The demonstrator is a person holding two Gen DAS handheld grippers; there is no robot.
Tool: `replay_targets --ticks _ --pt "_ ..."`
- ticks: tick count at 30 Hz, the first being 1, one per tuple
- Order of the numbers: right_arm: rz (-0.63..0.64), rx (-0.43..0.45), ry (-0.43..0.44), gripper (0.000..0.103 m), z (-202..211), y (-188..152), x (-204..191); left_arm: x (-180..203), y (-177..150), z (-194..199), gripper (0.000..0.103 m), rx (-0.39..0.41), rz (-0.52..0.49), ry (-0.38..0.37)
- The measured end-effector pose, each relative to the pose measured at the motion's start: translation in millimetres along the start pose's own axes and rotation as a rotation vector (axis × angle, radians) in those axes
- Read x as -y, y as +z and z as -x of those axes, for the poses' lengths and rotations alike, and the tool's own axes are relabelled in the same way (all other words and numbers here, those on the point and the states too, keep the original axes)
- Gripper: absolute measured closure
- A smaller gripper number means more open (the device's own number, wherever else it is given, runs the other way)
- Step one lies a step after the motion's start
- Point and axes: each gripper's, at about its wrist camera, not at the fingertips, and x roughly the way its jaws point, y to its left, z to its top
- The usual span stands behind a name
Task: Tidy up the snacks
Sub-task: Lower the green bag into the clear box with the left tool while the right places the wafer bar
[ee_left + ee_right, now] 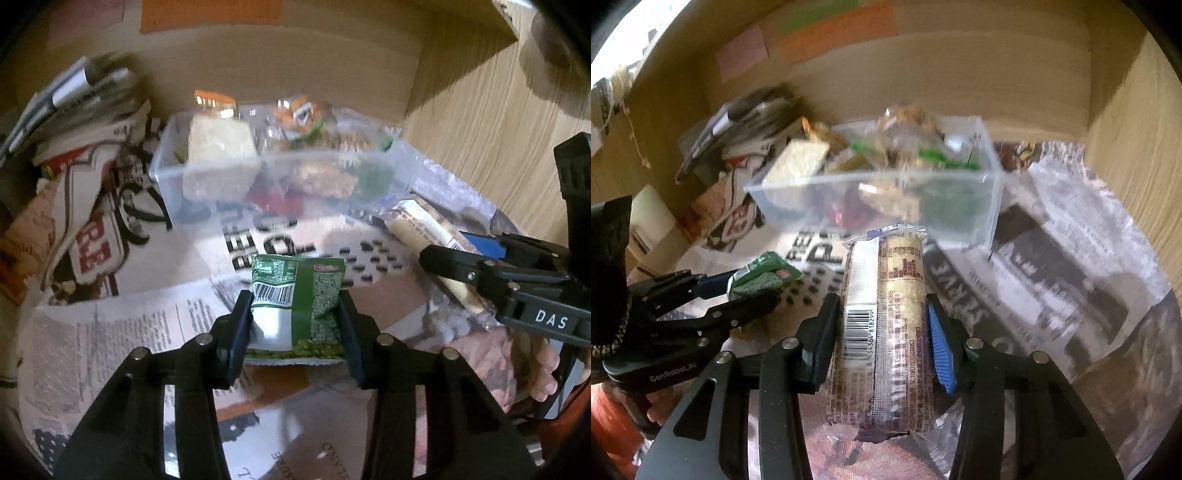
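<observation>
My left gripper is shut on a green pea snack packet and holds it above the newspaper, short of the clear plastic bin. The packet also shows in the right wrist view. My right gripper is shut on a long beige biscuit packet, which also shows in the left wrist view. The bin holds several snack packets and stands just beyond both grippers.
Newspaper sheets cover the surface. A stack of magazines and papers lies left of the bin. Wooden walls close the space at the back and right.
</observation>
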Motion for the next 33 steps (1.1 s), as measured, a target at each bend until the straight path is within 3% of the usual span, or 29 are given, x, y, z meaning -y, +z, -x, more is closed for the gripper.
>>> replay_targets --ticks 7,19,26,33 --pt "0.014 0.102 -0.009 0.061 23 28 0 0 32 27 0.059 0.102 -0.001 -0.002" --pt "0.038 0.25 -0.038 0.061 42 82 2 -3 86 30 0.059 0.189 0.014 0.008" --pt "0.061 0.263 -0.079 0.061 29 109 7 -11 114 11 0.059 0.193 0.037 0.022" --pt "0.035 0.204 -0.113 0.061 -4 121 25 -11 128 -15 0.058 0.166 0.049 0.026"
